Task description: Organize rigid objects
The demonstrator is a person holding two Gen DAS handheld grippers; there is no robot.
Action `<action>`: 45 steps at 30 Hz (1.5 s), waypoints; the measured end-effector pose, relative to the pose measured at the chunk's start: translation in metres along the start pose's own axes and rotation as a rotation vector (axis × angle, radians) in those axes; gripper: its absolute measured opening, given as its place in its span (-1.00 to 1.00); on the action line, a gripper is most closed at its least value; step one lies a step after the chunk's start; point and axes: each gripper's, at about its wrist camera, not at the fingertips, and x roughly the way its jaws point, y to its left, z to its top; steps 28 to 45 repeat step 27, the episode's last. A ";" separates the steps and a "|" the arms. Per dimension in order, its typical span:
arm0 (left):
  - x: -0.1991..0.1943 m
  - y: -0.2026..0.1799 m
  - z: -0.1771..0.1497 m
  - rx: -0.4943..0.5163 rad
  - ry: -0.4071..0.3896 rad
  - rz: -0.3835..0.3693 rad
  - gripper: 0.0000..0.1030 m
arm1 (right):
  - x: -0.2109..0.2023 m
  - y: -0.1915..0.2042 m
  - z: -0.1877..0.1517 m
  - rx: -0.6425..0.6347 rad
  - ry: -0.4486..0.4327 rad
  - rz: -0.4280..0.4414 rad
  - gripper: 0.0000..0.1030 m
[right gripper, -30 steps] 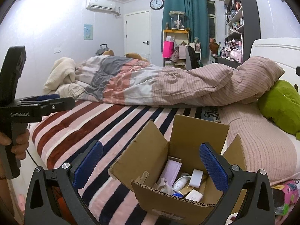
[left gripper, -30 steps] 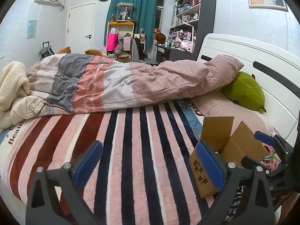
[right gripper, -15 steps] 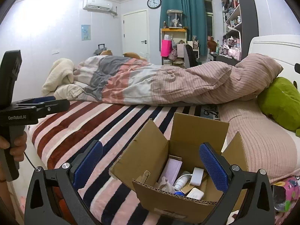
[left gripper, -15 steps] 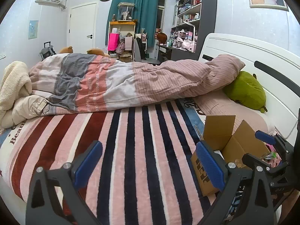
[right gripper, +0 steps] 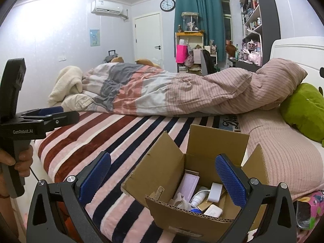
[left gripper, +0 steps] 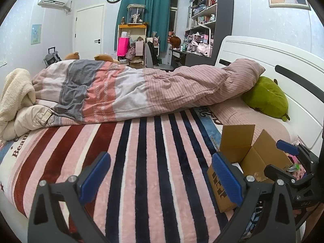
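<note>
Left wrist view: left gripper [left gripper: 161,179] is held wide, nothing between the pads, only the striped blanket [left gripper: 145,162] ahead of it. The cardboard box [left gripper: 243,162] sits on the bed to the right of this gripper, flaps up, contents not visible from here. The right gripper [left gripper: 291,158] is seen just past the box's right side.

Right wrist view: right gripper [right gripper: 163,179] is spread wide and empty, poised directly over the open box [right gripper: 176,174]. The box holds the rigid items: a lilac carton [right gripper: 190,184], a white bottle [right gripper: 199,197], and white blocks [right gripper: 215,191]. The lilac carton's long axis runs away from the gripper, leaning on the box's far wall. The right gripper is judged nearer; the next reach is judged straight down into the box.
</note>
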 end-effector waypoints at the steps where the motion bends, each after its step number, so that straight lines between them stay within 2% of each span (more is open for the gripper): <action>1: 0.000 0.000 0.000 0.000 0.000 0.001 0.93 | 0.000 0.000 0.000 0.001 -0.001 0.003 1.00; 45: -0.001 0.003 -0.001 0.007 -0.006 0.021 0.93 | 0.000 0.005 0.000 -0.001 0.000 0.007 1.00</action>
